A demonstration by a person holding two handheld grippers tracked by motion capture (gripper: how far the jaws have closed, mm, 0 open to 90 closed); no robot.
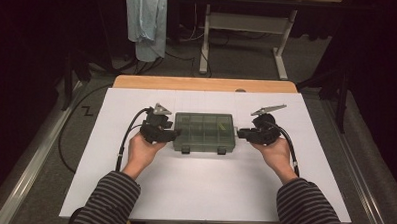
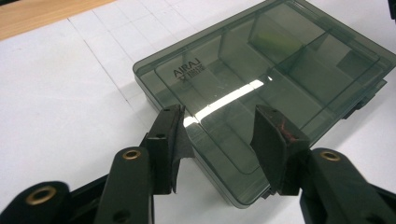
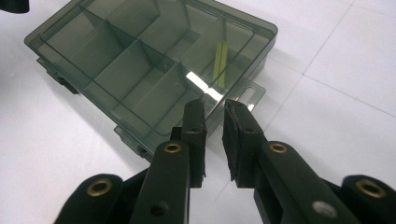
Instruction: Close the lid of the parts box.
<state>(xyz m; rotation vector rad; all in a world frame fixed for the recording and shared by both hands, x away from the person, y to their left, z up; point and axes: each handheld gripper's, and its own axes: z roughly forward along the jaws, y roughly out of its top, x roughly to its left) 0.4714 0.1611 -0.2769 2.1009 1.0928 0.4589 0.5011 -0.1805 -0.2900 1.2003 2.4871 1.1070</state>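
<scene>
A smoky-green clear compartment box point(image 1: 204, 132) lies shut on the white table top, its latches toward the person. A thin yellow-green item point(image 3: 220, 63) lies in one compartment near the box's right end. My left gripper point(image 1: 174, 134) is at the box's left end. In the left gripper view the gripper point(image 2: 219, 112) stands open, its jaws wide apart over the lid point(image 2: 261, 79) edge and pressing on nothing. My right gripper point(image 1: 240, 133) is at the right end. In the right gripper view the gripper point(image 3: 214, 105) shows a narrow gap, its tips just short of the box's hang tab point(image 3: 247, 93).
A white sheet point(image 1: 204, 187) covers the table, with a wooden strip point(image 1: 202, 84) along the far edge. Beyond it a pale cloth point(image 1: 147, 20) hangs, and a white desk frame point(image 1: 249, 28) stands on the grey floor.
</scene>
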